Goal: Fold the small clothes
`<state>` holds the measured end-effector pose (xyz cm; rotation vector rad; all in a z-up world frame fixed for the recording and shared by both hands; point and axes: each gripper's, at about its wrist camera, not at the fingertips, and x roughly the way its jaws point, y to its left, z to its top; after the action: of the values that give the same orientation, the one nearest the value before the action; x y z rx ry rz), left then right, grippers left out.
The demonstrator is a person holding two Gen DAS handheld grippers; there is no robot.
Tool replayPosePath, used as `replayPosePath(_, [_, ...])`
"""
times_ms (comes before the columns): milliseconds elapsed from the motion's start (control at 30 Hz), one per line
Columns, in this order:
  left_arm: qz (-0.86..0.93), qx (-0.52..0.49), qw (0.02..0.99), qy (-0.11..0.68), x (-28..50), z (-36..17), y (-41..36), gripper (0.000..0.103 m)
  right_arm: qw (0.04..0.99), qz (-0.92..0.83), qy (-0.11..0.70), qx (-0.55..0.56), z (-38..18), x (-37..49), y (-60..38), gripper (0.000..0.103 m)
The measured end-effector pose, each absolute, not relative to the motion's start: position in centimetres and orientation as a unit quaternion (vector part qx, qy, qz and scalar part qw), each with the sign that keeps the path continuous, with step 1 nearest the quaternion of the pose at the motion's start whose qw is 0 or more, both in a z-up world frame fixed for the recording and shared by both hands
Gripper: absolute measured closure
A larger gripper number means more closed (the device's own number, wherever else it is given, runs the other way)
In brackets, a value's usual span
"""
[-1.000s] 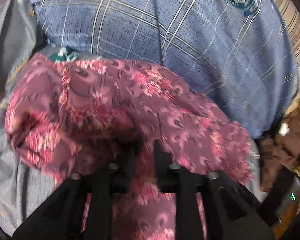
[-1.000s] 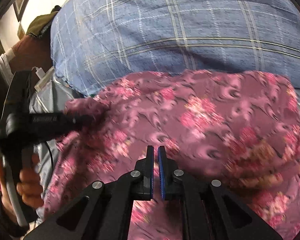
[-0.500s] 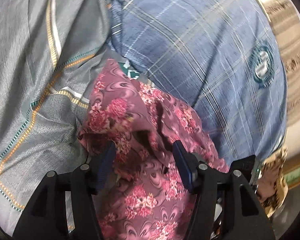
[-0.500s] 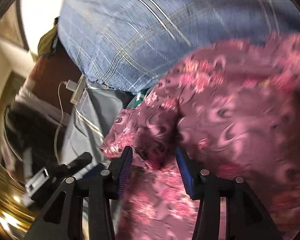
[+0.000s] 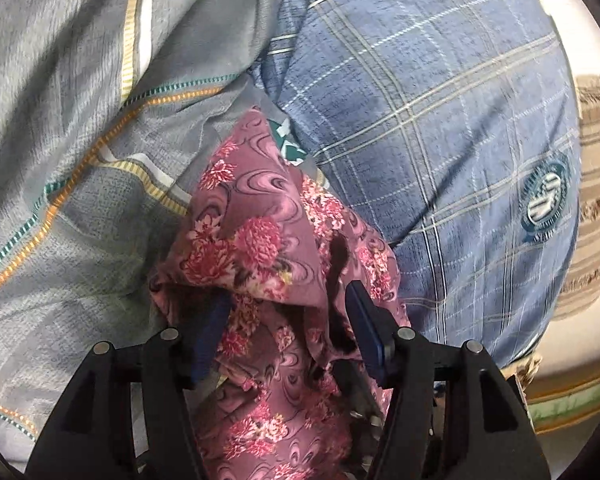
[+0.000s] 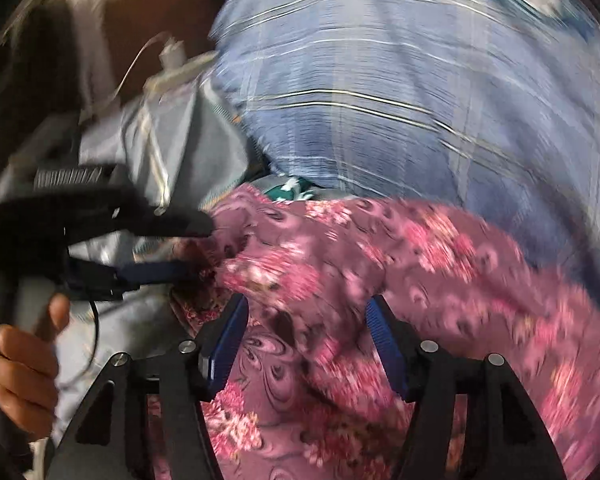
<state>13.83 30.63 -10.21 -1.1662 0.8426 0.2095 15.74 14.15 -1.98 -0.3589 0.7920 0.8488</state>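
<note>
A small maroon garment with pink flowers (image 5: 256, 248) lies crumpled on the grey bedsheet (image 5: 80, 216), against a blue plaid pillow (image 5: 420, 120). My left gripper (image 5: 288, 312) is open, its jaws wide apart, with bunched cloth lying between them. In the right wrist view the same garment (image 6: 380, 264) spreads to the right, blurred by motion. My right gripper (image 6: 306, 320) is open over the cloth. The left gripper (image 6: 172, 248) shows there at the left, held by a hand, its fingertips at the garment's edge.
The plaid pillow (image 6: 380, 92) fills the back of both views. A white charger and cable (image 6: 172, 60) lie at the bed's far left edge. A green patterned patch (image 5: 288, 144) peeks out under the garment. A striped wall or cushion (image 5: 596, 200) stands at the right.
Both grippers were shut on the garment a second ago; both have opened and let it go. The garment has dropped into a crumpled heap by the pillow.
</note>
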Motion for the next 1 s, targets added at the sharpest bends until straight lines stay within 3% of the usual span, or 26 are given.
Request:
replayPosePath(67, [0.102, -0.541, 0.739, 0.389, 14.4, -10.6, 31.0, 0.045, 0.822, 0.386, 0.368, -0.198, -2.4, 15.9, 15.2, 0.045])
replayPosePath(100, [0.107, -0.540, 0.738, 0.390, 14.5, -10.7, 31.1, 0.045, 0.825, 0.379, 0.367, -0.204, -2.5, 16.2, 15.4, 0.062])
replayPosePath(167, [0.119, -0.532, 0.740, 0.394, 15.0, -10.8, 31.3, 0.045, 0.829, 0.370, 0.374, -0.188, -2.5, 16.9, 15.2, 0.085])
replayPosePath(267, [0.121, -0.525, 0.745, 0.393, 15.1, -10.6, 31.2, 0.047, 0.843, 0.369, 0.373, -0.119, -1.5, 17.7, 12.1, 0.088])
replayPosePath(333, [0.120, -0.516, 0.752, 0.393, 15.2, -10.3, 30.8, 0.054, 0.849, 0.363, 0.380, -0.055, -0.7, 18.4, 9.0, 0.088])
replayPosePath(467, [0.103, -0.500, 0.765, 0.394, 15.5, -9.4, 28.7, 0.083, 0.844, 0.356, 0.393, 0.083, 0.4, 19.6, 2.5, 0.089])
replayPosePath(733, [0.046, -0.434, 0.793, 0.425, 17.2, -7.5, 20.6, 0.089, 0.838, 0.317, 0.389, 0.215, 1.3, 20.1, -8.4, 0.089])
replayPosePath(1000, [0.027, -0.371, 0.793, 0.482, 18.5, -9.5, 14.8, 0.088, 0.836, 0.240, 0.403, 0.285, -3.0, 18.9, -17.9, 0.091])
